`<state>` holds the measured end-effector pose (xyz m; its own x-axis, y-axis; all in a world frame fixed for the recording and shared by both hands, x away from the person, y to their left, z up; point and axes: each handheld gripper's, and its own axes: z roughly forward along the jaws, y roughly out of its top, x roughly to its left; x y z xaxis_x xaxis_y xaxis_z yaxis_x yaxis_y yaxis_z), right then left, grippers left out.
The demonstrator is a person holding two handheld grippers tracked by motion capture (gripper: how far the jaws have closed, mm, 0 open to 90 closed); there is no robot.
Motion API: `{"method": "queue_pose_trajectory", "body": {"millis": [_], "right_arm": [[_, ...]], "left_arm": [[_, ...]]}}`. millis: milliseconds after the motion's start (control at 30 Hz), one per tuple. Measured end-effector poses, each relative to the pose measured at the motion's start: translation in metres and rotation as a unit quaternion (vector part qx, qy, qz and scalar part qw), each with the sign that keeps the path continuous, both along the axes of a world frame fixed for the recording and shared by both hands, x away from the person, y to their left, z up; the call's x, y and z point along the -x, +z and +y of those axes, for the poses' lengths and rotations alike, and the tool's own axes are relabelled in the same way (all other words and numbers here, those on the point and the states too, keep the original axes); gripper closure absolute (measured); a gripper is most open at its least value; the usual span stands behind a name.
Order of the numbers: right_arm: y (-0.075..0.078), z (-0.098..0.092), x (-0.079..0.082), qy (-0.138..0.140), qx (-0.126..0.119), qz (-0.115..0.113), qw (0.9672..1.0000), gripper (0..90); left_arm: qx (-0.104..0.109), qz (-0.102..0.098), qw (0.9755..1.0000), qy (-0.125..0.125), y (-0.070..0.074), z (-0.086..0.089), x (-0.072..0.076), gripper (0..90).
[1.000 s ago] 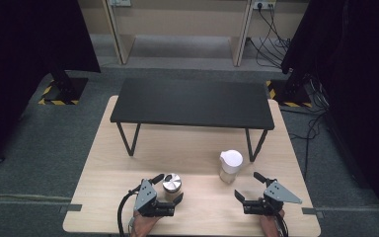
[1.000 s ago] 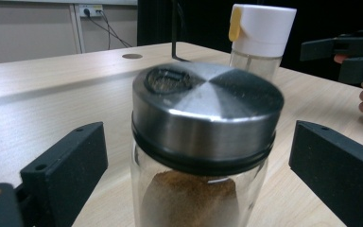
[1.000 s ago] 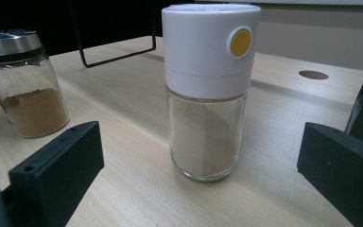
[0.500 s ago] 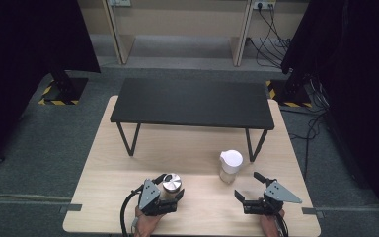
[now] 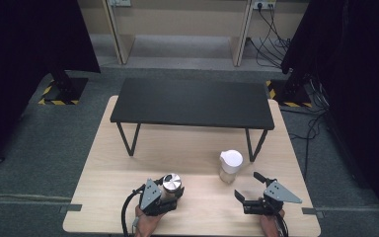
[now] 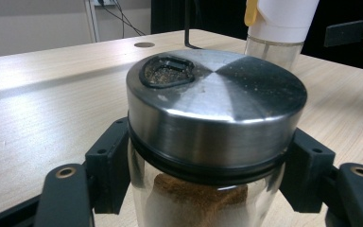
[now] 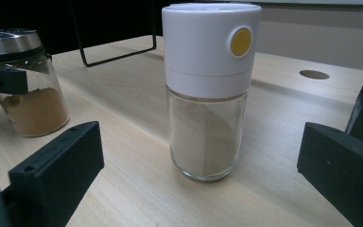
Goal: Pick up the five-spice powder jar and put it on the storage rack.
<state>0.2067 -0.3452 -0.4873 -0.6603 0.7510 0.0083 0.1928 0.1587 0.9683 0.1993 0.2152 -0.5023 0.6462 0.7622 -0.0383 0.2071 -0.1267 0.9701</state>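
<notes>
Steel-lidded spice jar (image 6: 216, 109) | left claw (image 5: 159, 196) just closed, clamping it | right claw (image 5: 250, 190) agape, empty

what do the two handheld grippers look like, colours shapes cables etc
Both are black, hand-held tools. The left gripper has blocky matte jaws with small round metal-ringed holes near their bases, a grey three-cornered plate on top and a black cable looping off its left side. The right gripper has the same square-ended black jaws and a larger grey three-cornered plate, with a cable trailing back by the hand.
</notes>
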Motion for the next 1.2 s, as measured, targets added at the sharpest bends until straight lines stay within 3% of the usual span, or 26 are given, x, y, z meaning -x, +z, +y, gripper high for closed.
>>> {"method": "queue_pose_trajectory", "body": {"millis": [267,767,1200], "right_arm": [[0.000,0.000,0.000,0.000,0.000,-0.002,1.0000,1.1],[0.000,0.000,0.000,0.001,0.001,-0.002,1.0000,1.1],[0.000,0.000,0.000,0.000,0.001,-0.003,1.0000,1.1]], "left_arm": [[-0.003,-0.006,1.0000,-0.003,-0.001,0.000,0.000,30.7],[-0.005,0.007,0.9998,-0.017,0.008,0.002,-0.002,30.8],[0.022,0.004,0.9996,-0.018,0.026,0.012,-0.006,30.9]]}}
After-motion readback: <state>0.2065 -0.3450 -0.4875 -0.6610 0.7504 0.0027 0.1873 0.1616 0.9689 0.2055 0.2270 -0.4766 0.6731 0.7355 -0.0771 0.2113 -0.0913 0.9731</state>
